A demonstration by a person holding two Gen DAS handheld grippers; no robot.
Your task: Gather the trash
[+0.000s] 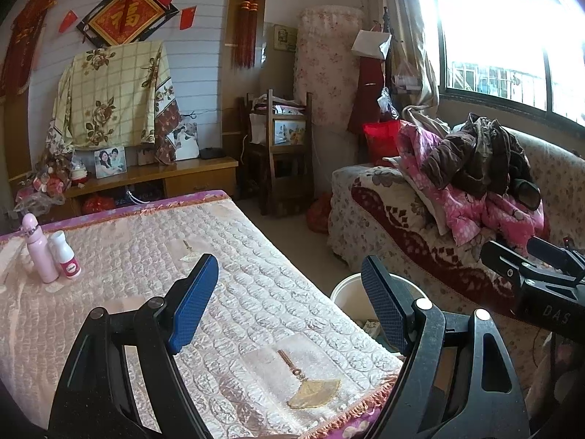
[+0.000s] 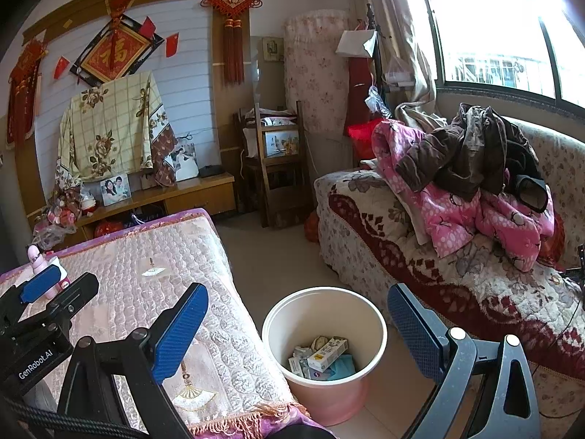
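On the floor between table and sofa, the pink bin (image 2: 323, 351) already holds the trash (image 2: 323, 360). Left gripper (image 1: 289, 301) and right gripper (image 2: 298, 333) are both spread, empty; check the quilted tabletop (image 1: 234, 256) for leftovers first, and spare the two bottles (image 1: 49, 252)

2 bottles (image 1: 51, 256) on table (image 1: 256, 292).

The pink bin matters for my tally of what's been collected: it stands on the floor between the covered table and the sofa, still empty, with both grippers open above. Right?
Not quite: the pink bin is not empty. The right wrist view shows cartons and wrappers at its bottom. It does stand on the floor between the covered table and the sofa, with the left gripper and right gripper open.
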